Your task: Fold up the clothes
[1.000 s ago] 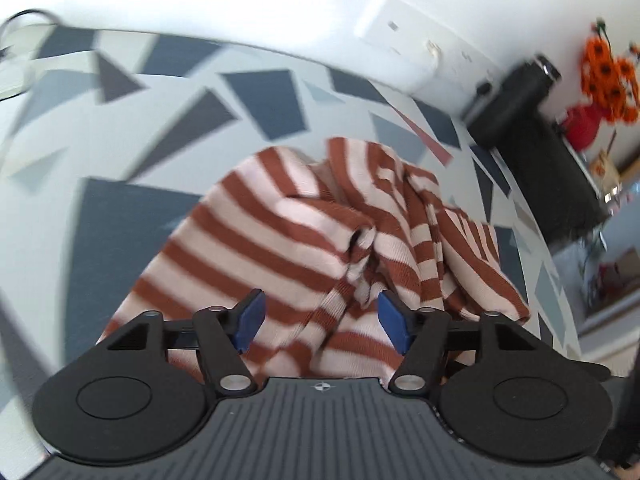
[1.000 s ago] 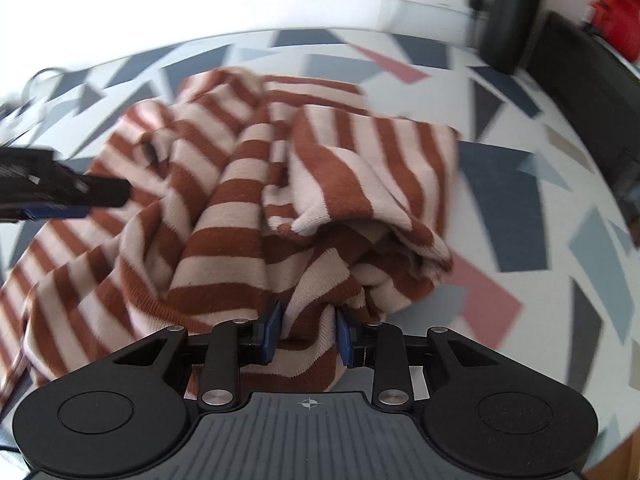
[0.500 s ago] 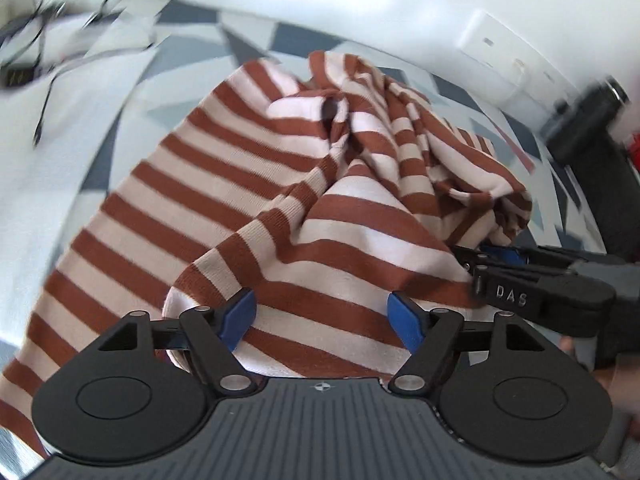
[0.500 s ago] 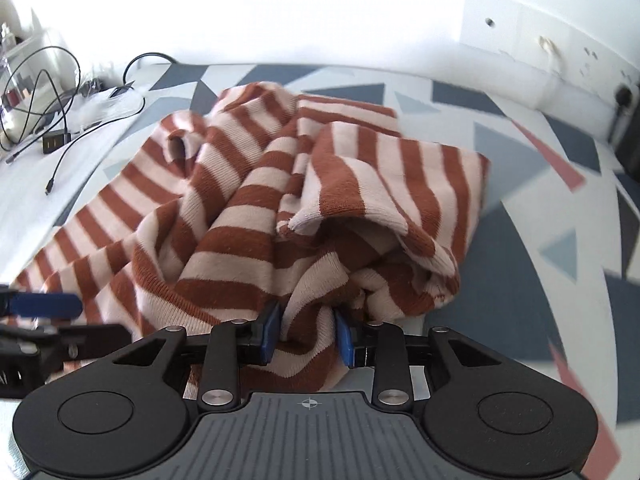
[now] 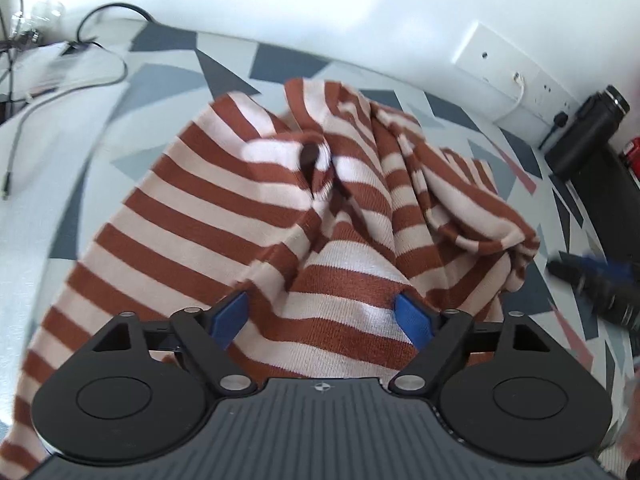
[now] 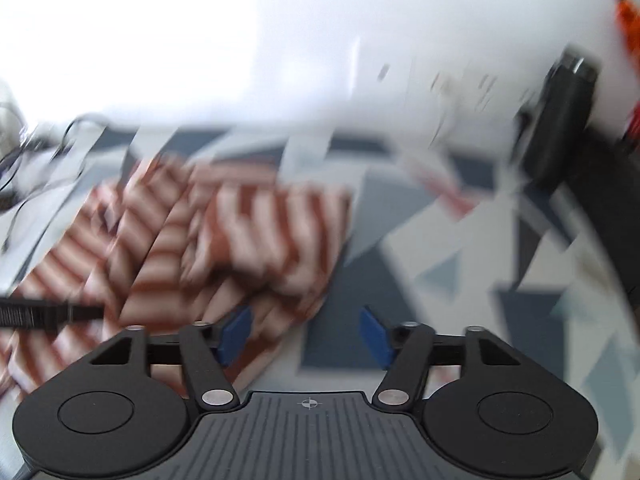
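The striped shirt (image 5: pixel 304 216) lay bunched in a heap on the patterned tablecloth (image 5: pixel 168 80), folds piled up toward the wall socket (image 5: pixel 508 68). The left gripper (image 5: pixel 322 316) sat low over the shirt's near edge, jaws wide and just been opening further; striped cloth lay between the blue pads (image 5: pixel 229 314), but they did not press on it. How the cloth ran under the gripper body was hidden. The right wrist view was heavily blurred. There the right gripper (image 6: pixel 305 334) stood beside the shirt's right edge, jaws just opened, nothing gripped; mostly tablecloth showed between them. Its tip (image 5: pixel 592 280) appeared smeared to the shirt's right in the left view. Cables (image 5: pixel 60 80) lay left of the shirt, cut off. A black bottle (image 5: pixel 584 132) stood near the socket.
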Action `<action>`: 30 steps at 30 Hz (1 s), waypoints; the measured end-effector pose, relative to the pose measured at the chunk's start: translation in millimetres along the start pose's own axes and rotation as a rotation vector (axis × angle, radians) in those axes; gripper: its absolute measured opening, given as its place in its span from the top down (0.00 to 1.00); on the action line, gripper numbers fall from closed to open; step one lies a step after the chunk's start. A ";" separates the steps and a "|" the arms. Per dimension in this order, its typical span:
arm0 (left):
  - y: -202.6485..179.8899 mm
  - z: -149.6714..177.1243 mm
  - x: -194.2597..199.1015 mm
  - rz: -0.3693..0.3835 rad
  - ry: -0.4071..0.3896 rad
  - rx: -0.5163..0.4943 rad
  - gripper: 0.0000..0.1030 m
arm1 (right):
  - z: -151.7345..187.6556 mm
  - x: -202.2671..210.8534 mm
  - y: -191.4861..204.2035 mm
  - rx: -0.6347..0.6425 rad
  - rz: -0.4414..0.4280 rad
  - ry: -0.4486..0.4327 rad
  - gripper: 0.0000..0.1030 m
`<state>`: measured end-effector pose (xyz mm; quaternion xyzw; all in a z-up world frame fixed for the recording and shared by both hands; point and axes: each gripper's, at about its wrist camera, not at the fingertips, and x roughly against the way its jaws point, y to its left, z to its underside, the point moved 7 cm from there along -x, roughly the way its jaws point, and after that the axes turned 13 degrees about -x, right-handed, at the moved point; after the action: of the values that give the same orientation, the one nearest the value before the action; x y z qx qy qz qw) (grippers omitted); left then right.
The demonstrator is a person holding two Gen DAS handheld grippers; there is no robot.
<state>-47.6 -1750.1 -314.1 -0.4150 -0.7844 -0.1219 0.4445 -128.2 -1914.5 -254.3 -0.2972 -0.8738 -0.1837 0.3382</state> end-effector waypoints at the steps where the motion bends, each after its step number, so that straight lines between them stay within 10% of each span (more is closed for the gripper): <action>1: -2.8 1.4 -3.0 0.001 0.000 -0.021 0.22 | -4.5 -3.9 4.3 0.016 -0.001 -0.008 0.41; 9: -11.1 5.7 -5.6 -0.003 -0.006 -0.097 0.16 | -15.8 -69.4 41.6 0.060 -0.015 0.039 0.33; 16: -29.6 17.6 -7.7 -0.050 0.036 -0.211 0.00 | 12.4 -70.1 64.4 0.238 -0.011 0.047 0.66; 30: -50.3 49.9 12.4 0.020 0.114 -0.253 0.01 | 58.0 -38.4 45.8 0.263 0.008 0.125 0.67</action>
<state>-118.8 -1747.0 -323.9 -0.4679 -0.7321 -0.2390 0.4335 -103.9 -1864.7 -316.6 -0.2417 -0.8665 -0.0844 0.4285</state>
